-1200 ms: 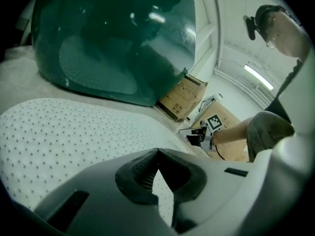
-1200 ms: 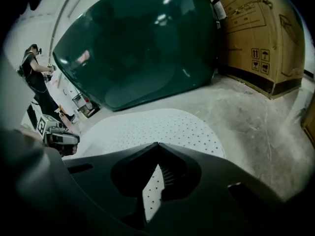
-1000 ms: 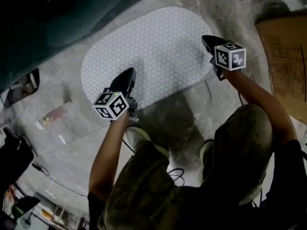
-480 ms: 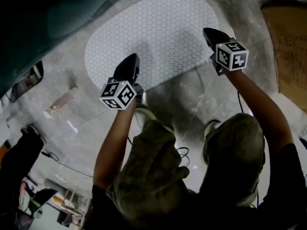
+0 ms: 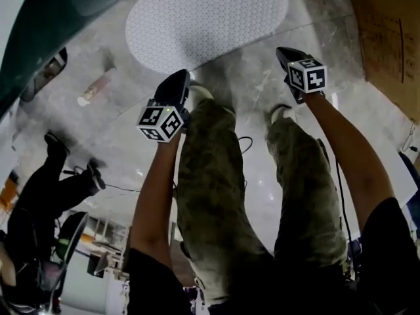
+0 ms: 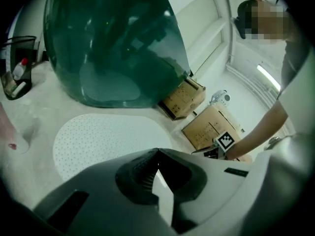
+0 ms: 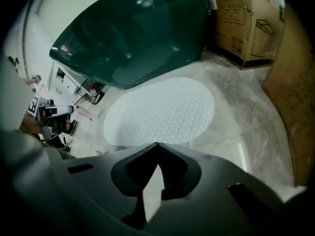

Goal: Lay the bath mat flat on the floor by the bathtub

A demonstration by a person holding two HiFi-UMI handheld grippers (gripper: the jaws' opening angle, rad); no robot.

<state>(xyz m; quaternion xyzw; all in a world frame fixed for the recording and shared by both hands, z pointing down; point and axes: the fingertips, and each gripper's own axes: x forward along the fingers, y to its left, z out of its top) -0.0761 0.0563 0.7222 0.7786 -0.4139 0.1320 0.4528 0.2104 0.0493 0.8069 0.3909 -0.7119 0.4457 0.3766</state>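
The white oval bath mat with small dots lies flat on the grey stone floor beside the dark green bathtub. It also shows in the left gripper view as the mat and in the right gripper view as the mat, spread out below the tub. My left gripper hangs above the floor, short of the mat's near edge, jaws shut and empty. My right gripper hovers to the right of the mat, also shut on nothing. Both are clear of the mat.
Cardboard boxes stand at the right, seen too as boxes. A small bottle lies on the floor left of the mat. A black wire rack stands by the tub. The person's legs and shoes stand just short of the mat.
Both grippers have lifted up and drawn back from the mat, which stays flat by the tub. The person has risen, so the mat now sits further up the head view.
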